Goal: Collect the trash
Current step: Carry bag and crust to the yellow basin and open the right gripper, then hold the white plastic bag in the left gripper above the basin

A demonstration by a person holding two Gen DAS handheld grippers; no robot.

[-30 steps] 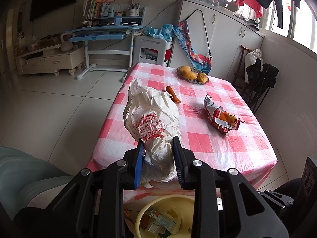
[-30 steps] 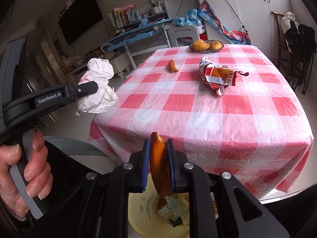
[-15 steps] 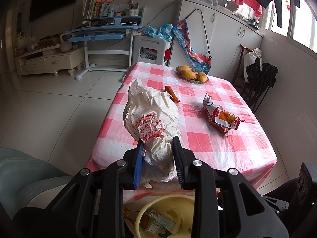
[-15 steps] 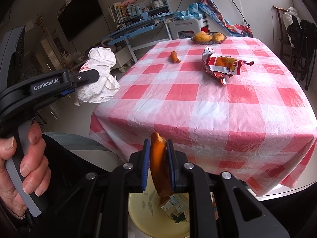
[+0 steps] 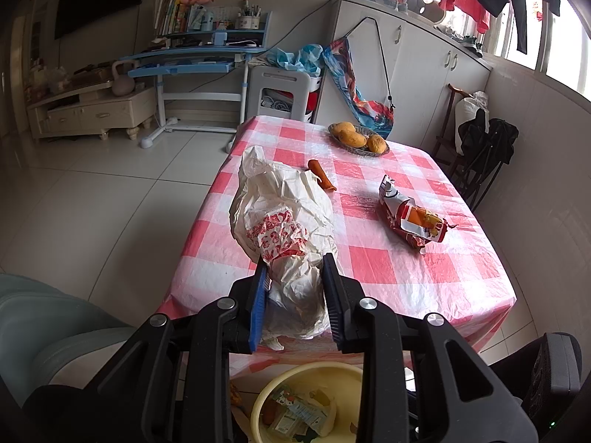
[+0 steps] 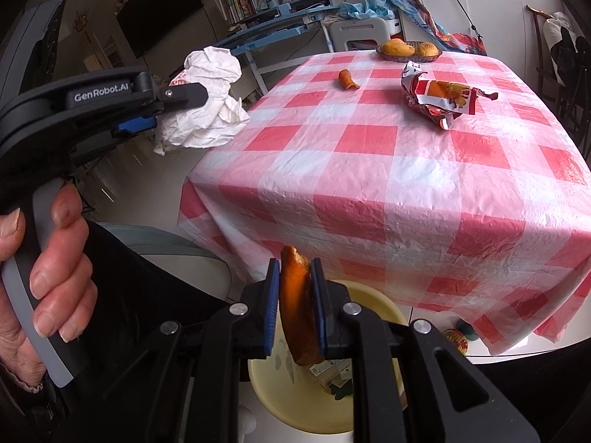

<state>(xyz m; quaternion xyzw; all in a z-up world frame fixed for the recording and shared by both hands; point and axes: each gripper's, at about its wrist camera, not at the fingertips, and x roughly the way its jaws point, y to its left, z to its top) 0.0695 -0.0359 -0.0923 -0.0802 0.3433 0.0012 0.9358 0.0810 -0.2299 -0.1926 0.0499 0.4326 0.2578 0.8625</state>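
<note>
My left gripper (image 5: 293, 265) is shut on a crumpled white plastic bag with red print (image 5: 284, 229), held in the air off the table's near-left corner; it also shows in the right wrist view (image 6: 207, 99). My right gripper (image 6: 294, 269) is shut on an orange peel piece (image 6: 297, 313), held above a pale yellow trash basin (image 6: 373, 299) on the floor. The basin (image 5: 306, 373) holds several scraps. On the red-checked tablecloth (image 6: 388, 155) lie another orange peel piece (image 6: 347, 79) and a torn red snack wrapper (image 6: 439, 98).
A basket of oranges (image 5: 358, 138) stands at the table's far edge. A blue desk (image 5: 195, 62), a white stool (image 5: 282, 88) and white cabinets (image 5: 417, 62) stand behind. A chair with dark clothes (image 5: 480, 147) is at the right. A grey seat (image 5: 48, 325) is at my near left.
The right gripper has moved a little lower and closer to the basin with the peel in it. The left gripper holds the bag nearly still.
</note>
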